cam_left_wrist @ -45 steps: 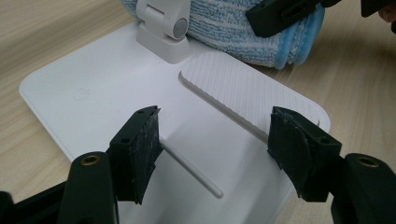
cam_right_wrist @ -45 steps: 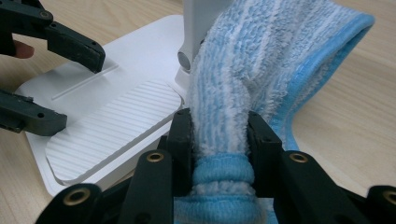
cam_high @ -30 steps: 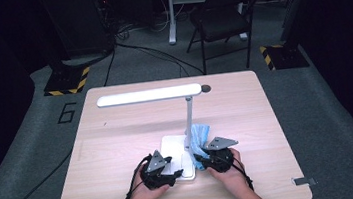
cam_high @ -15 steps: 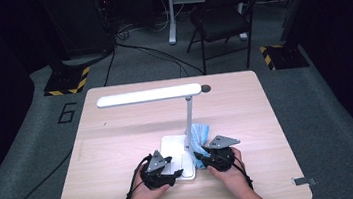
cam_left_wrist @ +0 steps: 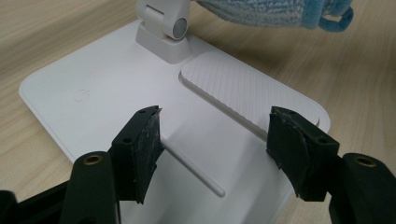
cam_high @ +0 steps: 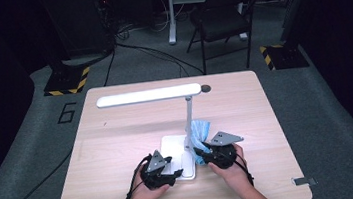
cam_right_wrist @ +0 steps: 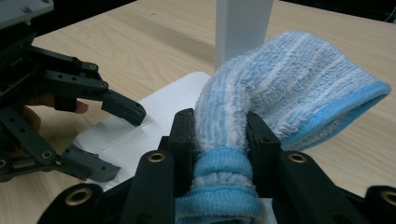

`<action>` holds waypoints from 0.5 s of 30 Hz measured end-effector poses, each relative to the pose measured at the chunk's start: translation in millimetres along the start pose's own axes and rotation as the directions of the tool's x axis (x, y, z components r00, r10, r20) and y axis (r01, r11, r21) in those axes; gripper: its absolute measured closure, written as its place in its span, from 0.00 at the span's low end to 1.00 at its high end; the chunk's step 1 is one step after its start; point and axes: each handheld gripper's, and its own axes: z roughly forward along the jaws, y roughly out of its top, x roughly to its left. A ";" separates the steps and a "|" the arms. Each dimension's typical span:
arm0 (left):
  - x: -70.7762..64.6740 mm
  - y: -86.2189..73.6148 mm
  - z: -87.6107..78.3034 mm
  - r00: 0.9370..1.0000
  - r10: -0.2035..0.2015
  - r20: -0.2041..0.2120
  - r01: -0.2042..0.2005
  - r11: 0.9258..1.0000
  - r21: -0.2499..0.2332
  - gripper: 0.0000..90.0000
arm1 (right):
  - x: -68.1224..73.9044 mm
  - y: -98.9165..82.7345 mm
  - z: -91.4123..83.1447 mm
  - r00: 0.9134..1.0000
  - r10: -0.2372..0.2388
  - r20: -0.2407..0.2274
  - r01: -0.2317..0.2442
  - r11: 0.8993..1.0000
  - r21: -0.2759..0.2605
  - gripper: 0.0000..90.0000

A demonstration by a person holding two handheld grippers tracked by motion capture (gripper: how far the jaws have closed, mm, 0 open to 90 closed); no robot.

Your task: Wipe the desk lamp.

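The wooden table (cam_high: 119, 141) stands on grey floor. A white lamp base (cam_high: 175, 147) lies on it near the 6 o'clock edge, just right of centre. A blue cloth (cam_high: 200, 129) shows at the base's 3 o'clock side. A dark round grommet (cam_high: 206, 88) sits toward 12 o'clock.

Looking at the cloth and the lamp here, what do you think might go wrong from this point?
1. The right gripper pinches only a bunched fold of the blue cloth; the cloth might slip out while wiping.
2. The cloth lies against the lamp's post, and the long lamp head reaches far left, so a hard push could tip or turn the lamp.
3. The left gripper stands open over the lamp base without clamping it, so the base may slide.
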 end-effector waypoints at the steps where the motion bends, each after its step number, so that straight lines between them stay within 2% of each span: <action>1: 0.0 0.0 0.0 1.000 0.000 0.000 0.000 1.000 0.000 0.39 | 0.0 0.0 0.0 1.000 0.000 0.000 0.000 1.000 0.000 0.76; 8: 0.2 0.1 -0.1 1.000 0.003 0.001 -0.003 1.000 0.001 0.39 | -0.8 12.9 -10.1 1.000 0.000 -0.008 0.000 1.000 -0.032 0.76; 15: 0.2 0.1 0.0 1.000 0.003 0.001 -0.003 1.000 0.001 0.39 | -4.3 27.3 -18.3 1.000 -0.012 -0.028 0.011 0.999 -0.041 0.76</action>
